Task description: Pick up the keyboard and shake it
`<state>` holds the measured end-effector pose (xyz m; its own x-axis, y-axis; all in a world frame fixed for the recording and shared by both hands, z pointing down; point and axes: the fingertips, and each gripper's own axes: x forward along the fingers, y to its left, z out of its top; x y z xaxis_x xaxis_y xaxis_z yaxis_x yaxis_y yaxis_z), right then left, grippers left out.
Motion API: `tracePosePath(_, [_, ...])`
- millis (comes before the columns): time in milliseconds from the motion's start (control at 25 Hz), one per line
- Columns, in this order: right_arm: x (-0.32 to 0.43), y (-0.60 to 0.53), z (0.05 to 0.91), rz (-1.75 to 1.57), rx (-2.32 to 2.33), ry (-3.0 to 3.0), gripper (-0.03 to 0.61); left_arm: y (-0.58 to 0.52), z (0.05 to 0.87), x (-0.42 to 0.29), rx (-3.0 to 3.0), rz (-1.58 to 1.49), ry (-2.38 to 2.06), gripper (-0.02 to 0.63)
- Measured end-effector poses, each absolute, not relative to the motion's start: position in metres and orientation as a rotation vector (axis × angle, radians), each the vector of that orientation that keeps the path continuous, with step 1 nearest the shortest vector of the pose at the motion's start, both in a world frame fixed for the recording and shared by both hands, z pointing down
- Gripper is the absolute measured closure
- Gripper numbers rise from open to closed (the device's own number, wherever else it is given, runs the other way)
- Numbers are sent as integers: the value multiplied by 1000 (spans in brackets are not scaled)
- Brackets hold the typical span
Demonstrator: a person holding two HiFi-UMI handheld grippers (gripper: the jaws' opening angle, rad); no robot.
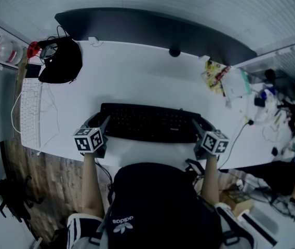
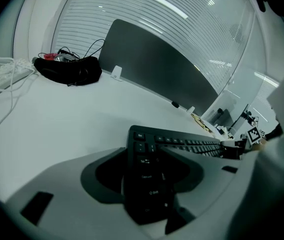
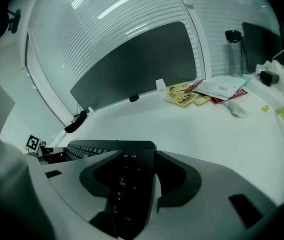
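Keyboard (image 1: 150, 122): lies flat on desk (image 1: 137, 71) | left gripper (image 2: 143, 154): straddles left end, clamping unclear | right gripper (image 3: 137, 156): gapes widest, loosely round right end | progress: seems unlifted, unshaken

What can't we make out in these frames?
Whether left tongs press the keyboard or just straddle it: left gripper view, too dark at the contact.
Keyboard ends: head view, covered by left tongs and right tongs.
Clutter at the right of the desk: head view, too small.
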<state>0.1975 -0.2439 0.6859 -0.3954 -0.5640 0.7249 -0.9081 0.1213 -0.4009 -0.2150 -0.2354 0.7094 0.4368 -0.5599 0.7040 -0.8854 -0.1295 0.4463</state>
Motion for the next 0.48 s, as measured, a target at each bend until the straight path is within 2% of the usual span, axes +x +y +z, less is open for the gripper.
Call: tracePosePath(480, [204, -242, 669, 1036, 1441, -2019, 390, -226, 687, -212, 1884, 408, -1283, 410])
